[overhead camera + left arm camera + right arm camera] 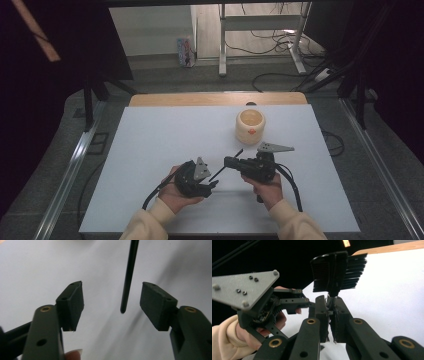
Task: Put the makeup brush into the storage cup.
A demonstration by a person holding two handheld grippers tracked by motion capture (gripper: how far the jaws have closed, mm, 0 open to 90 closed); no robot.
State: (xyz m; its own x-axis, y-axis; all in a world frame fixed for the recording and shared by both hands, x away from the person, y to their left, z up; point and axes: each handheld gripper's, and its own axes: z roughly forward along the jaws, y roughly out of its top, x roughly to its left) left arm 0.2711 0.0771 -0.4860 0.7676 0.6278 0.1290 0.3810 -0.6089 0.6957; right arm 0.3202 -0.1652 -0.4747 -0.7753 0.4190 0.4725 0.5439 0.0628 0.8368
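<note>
left gripper (212, 185) low centre of the high view, jaws wide apart and empty, thin black handle tip (123, 308) hanging between them. right gripper (230, 161) just beside it, jaws clamped on a black brush (336, 271), bristles up. cream cup (250, 125) farther back, right of centre on the white table (150, 145).

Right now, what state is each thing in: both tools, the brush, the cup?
Left tool: open, holding nothing, the brush's handle tip between its pads.
Right tool: shut on the brush.
Brush: clamped near its bristle head, lifted off the table, handle pointing toward the left tool.
Cup: upright on the table, untouched.
</note>
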